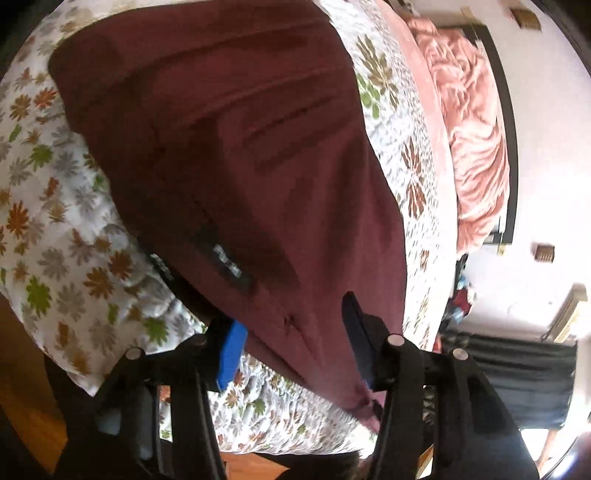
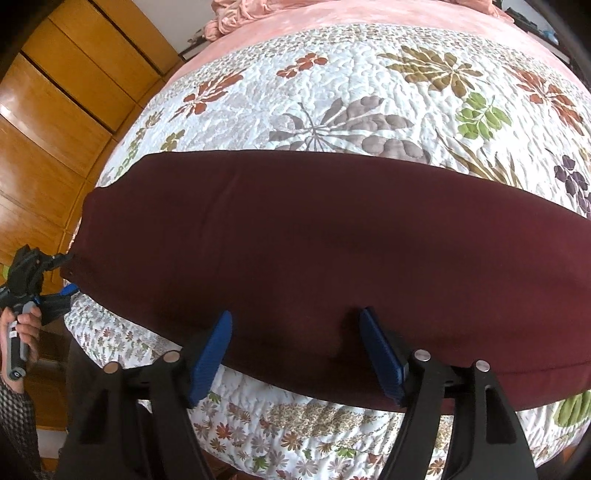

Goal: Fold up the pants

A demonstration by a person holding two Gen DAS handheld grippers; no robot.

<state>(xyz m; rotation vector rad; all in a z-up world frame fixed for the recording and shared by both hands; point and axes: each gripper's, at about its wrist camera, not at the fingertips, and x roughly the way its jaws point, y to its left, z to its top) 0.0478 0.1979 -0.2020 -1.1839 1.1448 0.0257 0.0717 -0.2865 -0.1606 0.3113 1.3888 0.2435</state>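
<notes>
maroon pants [image 2: 314, 240] lie between both wide-spread tongs [image 2: 295, 354].

Left gripper [image 1: 293, 341] and right gripper [image 2: 295, 354], jaws spread

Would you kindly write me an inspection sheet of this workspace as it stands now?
Surface: a bed under a floral quilt, with a pink sheet beyond it.
Job's things: maroon pants lie across the quilt as a long band, near its front edge.
Clutter: a crumpled pink blanket at the far end of the bed.
Grippers: right tongs open, fingers over the pants' near edge; left tongs open at the pants' end, one finger under the cloth, one over it.
Cables: nothing seen.
Surroundings: a wooden wardrobe beside the bed; a dark curtain by the wall.
</notes>
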